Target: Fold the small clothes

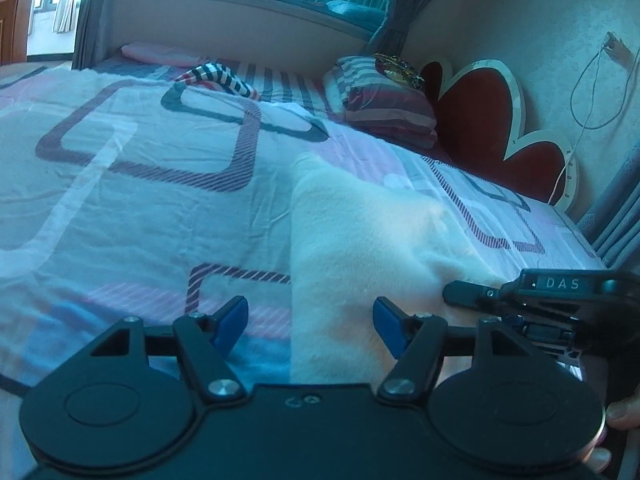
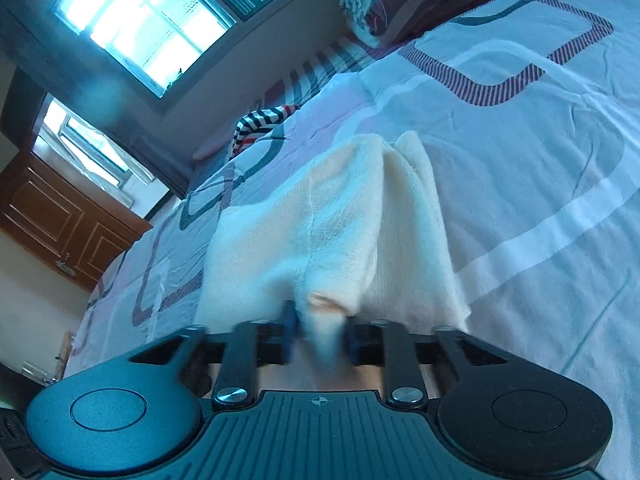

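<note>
1. Cream garment [image 2: 320, 216] lies on the patterned bed cover [image 1: 120, 200]; its near edge is hidden behind both tools.
2. R gripper [image 2: 320, 336] pinches a bunched fold, pads blurred.
3. L gripper [image 1: 310, 320] gapes wide, nothing held.
4. Only L view shows heart headboard [image 1: 480, 120]; only R view, wooden door [image 2: 60, 216].

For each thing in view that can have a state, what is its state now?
Left gripper: open, over the cloth's edge.
Right gripper: shut on the cream cloth.
Cream cloth: on the bed, near edge bunched up.
Striped garment: crumpled, unfolded.
Pillow: against the headboard.
</note>
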`<state>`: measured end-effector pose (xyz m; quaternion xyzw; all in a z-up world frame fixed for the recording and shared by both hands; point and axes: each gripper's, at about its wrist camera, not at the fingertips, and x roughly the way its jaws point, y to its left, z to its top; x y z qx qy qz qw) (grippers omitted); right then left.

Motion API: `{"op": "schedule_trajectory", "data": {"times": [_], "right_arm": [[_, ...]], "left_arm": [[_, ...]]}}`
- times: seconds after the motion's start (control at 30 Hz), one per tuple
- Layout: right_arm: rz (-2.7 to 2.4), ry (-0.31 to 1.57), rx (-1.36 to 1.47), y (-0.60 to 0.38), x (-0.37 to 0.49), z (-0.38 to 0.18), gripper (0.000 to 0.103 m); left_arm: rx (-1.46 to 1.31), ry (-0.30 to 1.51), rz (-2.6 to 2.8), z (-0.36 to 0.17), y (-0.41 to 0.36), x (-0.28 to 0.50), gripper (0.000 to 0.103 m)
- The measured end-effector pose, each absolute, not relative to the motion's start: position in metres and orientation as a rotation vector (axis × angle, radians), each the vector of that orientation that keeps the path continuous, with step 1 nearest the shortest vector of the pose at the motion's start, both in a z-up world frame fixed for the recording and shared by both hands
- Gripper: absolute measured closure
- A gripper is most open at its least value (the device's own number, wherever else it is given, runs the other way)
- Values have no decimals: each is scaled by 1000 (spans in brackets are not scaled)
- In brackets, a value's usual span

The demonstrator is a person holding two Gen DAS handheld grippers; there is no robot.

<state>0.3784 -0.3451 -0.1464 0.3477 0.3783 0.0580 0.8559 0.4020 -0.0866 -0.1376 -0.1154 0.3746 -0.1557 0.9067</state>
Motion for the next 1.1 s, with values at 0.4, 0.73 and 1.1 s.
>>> {"op": "schedule_trajectory", "data": {"times": [0.4, 0.73, 1.1], "right_arm": [[63, 818, 587, -362, 369, -139, 86], [71, 798, 638, -372, 359, -134, 52], [-13, 754, 661, -391, 394, -124, 47]], "left_arm": [[-231, 778, -379, -134, -111, 407, 36], [-249, 819, -380, -138, -108, 412, 36], [-309, 780, -353, -123, -110, 447, 35]]}}
